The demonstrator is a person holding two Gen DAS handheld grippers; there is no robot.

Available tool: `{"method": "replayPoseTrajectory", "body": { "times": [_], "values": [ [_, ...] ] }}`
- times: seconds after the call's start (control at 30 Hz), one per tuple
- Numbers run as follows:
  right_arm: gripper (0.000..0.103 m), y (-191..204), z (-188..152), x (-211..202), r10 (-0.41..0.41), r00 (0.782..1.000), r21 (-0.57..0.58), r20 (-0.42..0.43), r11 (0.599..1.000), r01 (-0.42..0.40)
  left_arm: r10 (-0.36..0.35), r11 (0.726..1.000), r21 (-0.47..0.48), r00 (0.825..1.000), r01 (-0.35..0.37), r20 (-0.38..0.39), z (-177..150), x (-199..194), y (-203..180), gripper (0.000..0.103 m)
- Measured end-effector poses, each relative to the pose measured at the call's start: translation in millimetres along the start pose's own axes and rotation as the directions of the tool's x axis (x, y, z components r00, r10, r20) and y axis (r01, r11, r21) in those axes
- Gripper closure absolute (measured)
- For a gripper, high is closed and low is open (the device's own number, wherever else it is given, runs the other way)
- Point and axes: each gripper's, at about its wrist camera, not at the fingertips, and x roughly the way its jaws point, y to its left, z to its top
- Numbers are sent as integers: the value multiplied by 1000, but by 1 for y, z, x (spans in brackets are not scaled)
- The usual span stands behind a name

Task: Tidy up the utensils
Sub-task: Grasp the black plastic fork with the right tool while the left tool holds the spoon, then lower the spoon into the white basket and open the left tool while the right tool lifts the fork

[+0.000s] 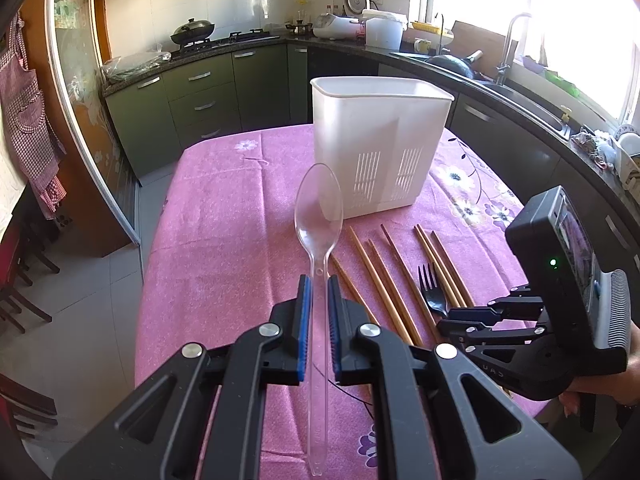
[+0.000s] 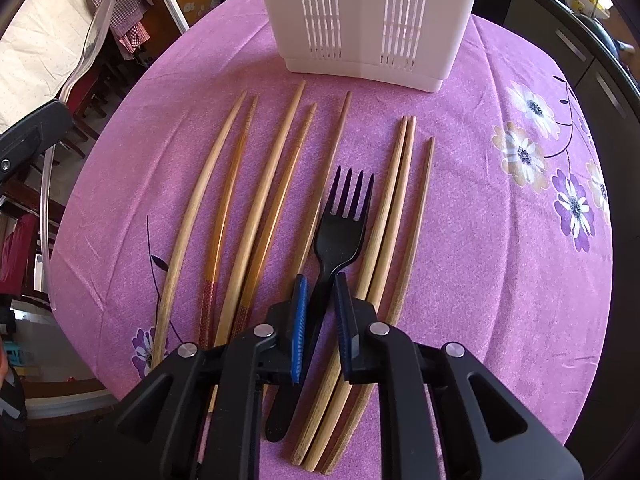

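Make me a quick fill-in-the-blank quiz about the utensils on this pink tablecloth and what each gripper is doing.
1. The left gripper holds a clear plastic ____.
2. The right gripper's fingers sit on either side of the handle of a ____ fork.
3. The chopsticks lie on the tablecloth in front of a ____ caddy.

Missing words: spoon; black; white

holder (image 2: 366, 20) at back of counter (image 2: 500, 280) | chopsticks (image 2: 280, 184) fanned in front of holder | fork (image 2: 340, 224) among chopsticks, right of middle | spoon (image 1: 318, 216) lifted above counter, left of chopsticks
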Motion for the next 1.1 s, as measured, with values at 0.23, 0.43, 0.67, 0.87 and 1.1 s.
{"method": "replayPoseTrajectory", "body": {
  "times": [0.23, 0.43, 0.67, 0.87, 1.1],
  "values": [
    [93, 6, -5, -5, 29, 999, 9, 46, 1000, -29, -7, 1000, 0, 1000, 7, 16, 9, -5, -3, 94],
    [93, 0, -8, -39, 127, 976, 29, 178, 991, -134, -32, 999, -13, 995, 34, 96, 48, -28, -4, 94],
    [93, -22, -23, -69, 213, 926, 43, 312, 970, -237, -87, 995, -20, 944, 98, 317, 135, -44, -15, 94],
    [93, -48, -42, -88, 277, 888, 55, 367, 946, -318, -100, 991, -30, 883, 127, 458, 191, -16, -27, 94],
    [93, -63, -51, -106, 298, 862, 51, 410, 936, -348, -37, 992, -86, 868, 91, 496, 211, 36, -27, 94]
  ]
}}
